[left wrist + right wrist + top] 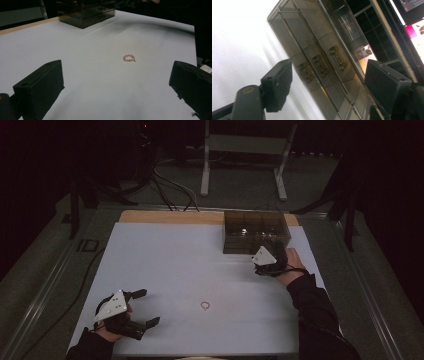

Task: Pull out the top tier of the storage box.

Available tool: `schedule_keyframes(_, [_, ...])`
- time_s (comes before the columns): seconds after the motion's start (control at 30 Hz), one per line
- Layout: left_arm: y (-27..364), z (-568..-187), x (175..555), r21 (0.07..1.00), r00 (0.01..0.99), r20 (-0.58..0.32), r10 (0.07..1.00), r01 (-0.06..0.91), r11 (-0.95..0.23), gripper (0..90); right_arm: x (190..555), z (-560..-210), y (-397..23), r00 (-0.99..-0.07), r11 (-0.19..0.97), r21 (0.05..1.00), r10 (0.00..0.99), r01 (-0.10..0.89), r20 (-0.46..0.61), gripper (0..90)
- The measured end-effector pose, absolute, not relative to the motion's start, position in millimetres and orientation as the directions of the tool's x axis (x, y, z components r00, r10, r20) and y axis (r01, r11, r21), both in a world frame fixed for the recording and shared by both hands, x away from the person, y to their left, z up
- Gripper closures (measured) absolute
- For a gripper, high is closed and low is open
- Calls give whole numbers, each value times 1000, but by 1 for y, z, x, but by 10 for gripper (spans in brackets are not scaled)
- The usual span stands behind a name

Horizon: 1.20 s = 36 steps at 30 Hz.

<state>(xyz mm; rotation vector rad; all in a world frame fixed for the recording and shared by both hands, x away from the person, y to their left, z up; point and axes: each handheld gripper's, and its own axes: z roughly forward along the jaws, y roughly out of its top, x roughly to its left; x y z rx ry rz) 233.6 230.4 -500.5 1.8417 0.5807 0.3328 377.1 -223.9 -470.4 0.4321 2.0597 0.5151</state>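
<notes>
Right gripper (327, 75) view: jaws apart, empty, facing drawer box (255, 232) handles. Left gripper (142, 307) view: jaws wide, bead bracelet (129, 58) ahead on bench (175, 265), path unobstructed.

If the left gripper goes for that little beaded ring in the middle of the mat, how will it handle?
The beaded ring looks tiny and thin, so it is probably very light and may skid on the smooth white mat when nudged. It lies flat, so rolling seems unlikely. If strung, it may flex. The left gripper stands wide open, far broader than it.
</notes>
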Motion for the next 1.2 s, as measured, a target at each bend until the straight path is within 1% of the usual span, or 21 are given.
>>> schedule_keyframes(0.07, [230,-501,234,939,840,-53,540,226,-259,10,378,-472,-221,-489,872,480,459,92,-742,262])
schedule_keyframes(0.23, [230,-500,234,939,839,-56,541,228,-256,10,379,-475,-217,-465,899,431,418,85,-780,298])
schedule_keyframes(0.3, [231,-501,234,940,838,-58,542,229,-254,10,379,-476,-216,-461,903,420,410,86,-787,304])
schedule_keyframes(0.33, [231,-500,234,939,837,-55,544,228,-257,10,379,-478,-215,-454,915,393,389,91,-802,313])
schedule_keyframes(0.37, [230,-500,234,939,837,-54,545,227,-257,10,379,-478,-215,-454,915,393,389,91,-802,313])
schedule_keyframes(0.47, [230,-500,234,939,838,-51,543,225,-259,10,381,-482,-212,-423,933,344,354,103,-834,321])
schedule_keyframes(0.63, [230,-501,234,939,838,-53,543,226,-258,10,382,-483,-212,-407,943,317,332,105,-851,337])
schedule_keyframes(0.67, [230,-500,234,939,838,-52,544,226,-258,10,383,-484,-212,-393,948,304,317,97,-863,368])
schedule_keyframes(0.7, [230,-500,234,939,838,-52,544,226,-258,10,383,-484,-212,-393,948,304,317,97,-863,368])
schedule_keyframes(0.73, [230,-500,234,940,838,-55,543,227,-254,10,383,-486,-212,-377,953,291,300,83,-876,420])
schedule_keyframes(0.77, [230,-500,233,940,838,-57,543,228,-253,10,383,-486,-212,-377,953,291,300,83,-876,420])
schedule_keyframes(0.8, [230,-500,234,940,838,-55,543,228,-256,10,383,-488,-212,-365,958,278,287,78,-886,451])
schedule_keyframes(0.83, [230,-500,234,939,838,-55,542,228,-257,10,383,-488,-212,-365,958,278,287,78,-886,451])
schedule_keyframes(0.87, [230,-500,234,939,839,-56,542,228,-256,10,384,-489,-211,-351,965,254,262,70,-899,473])
schedule_keyframes(0.9, [230,-500,234,940,839,-55,542,227,-255,10,384,-489,-211,-351,965,254,262,70,-899,473])
schedule_keyframes(0.97, [230,-500,234,940,839,-56,541,227,-255,10,385,-492,-211,-324,971,228,238,70,-915,515])
schedule_keyframes(1.0, [230,-501,234,940,839,-55,541,227,-256,10,385,-492,-211,-324,971,228,238,70,-915,515])
schedule_keyframes(1.07, [230,-500,234,940,839,-55,541,227,-256,10,387,-494,-212,-303,973,218,230,71,-925,553])
schedule_keyframes(1.1, [230,-500,234,940,839,-55,541,226,-255,10,388,-496,-212,-290,976,208,220,70,-931,593])
schedule_keyframes(1.13, [230,-500,234,940,839,-55,541,226,-256,10,388,-496,-212,-290,976,208,220,70,-931,593])
schedule_keyframes(1.2, [230,-501,234,939,838,-55,542,227,-256,10,389,-498,-212,-275,981,177,191,74,-942,638])
